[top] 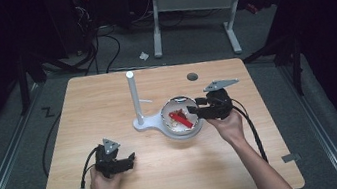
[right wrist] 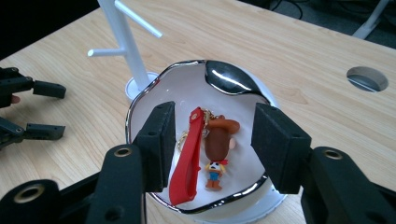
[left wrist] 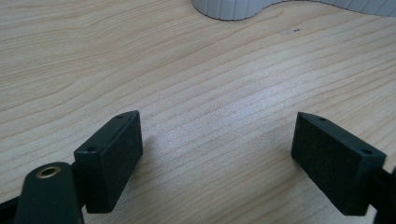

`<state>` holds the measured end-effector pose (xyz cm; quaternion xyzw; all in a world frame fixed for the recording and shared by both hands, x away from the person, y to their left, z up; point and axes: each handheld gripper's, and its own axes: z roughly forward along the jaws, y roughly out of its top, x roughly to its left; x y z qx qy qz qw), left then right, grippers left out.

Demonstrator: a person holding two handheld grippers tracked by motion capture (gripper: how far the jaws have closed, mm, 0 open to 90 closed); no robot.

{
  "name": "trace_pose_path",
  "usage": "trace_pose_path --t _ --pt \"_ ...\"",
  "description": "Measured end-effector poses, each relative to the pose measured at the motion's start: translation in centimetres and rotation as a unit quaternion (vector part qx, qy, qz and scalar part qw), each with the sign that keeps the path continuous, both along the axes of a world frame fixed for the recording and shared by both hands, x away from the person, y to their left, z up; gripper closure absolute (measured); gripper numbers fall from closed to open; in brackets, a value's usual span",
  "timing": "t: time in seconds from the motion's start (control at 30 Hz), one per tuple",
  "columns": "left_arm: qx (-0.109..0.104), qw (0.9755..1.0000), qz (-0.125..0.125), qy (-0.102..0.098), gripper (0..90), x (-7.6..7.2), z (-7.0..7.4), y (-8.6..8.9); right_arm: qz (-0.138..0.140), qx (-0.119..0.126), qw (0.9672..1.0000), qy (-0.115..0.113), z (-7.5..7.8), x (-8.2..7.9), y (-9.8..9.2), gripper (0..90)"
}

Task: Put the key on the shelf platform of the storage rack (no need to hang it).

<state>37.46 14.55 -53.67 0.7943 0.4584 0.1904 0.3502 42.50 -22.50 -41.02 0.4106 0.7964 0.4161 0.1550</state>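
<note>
Right claw (right wrist: 212, 140): I've got it spread wide over the silver-rimmed white dish (right wrist: 154, 88), mid-counter, straddling the red-strapped cowboy keychain (right wrist: 215, 149).
Left claw (left wrist: 217, 154): released, empty, near the counter's (top: 107, 103) front-left corner.

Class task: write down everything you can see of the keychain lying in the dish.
The keychain has a red strap, gold-looking links and a small figure with a brown hat, seemingly plastic or rubber. It lies flat in the white, silver-rimmed dish, strap and figure side by side, touching only the dish. The right gripper hangs over it, jaws open to either side, not touching.
</note>
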Motion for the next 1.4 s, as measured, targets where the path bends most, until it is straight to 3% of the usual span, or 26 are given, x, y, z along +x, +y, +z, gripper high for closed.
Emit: trace_pose_path --t 0.9,1.1,1.4 --pt "0.0 1.0 0.0 0.0 16.9 0.0 0.0 0.0 -0.027 0.01 0.999 -0.034 2.2 -2.7 -3.3 47.8" --pt "0.0 1.0 0.0 0.0 16.9 0.0 0.0 0.0 -0.045 0.013 0.9983 -0.035 1.8 -3.4 -4.8 47.8" --pt "0.0 1.0 0.0 0.0 16.9 0.0 0.0 0.0 -0.057 0.019 0.9969 -0.05 2.7 -5.0 -6.4 47.6"
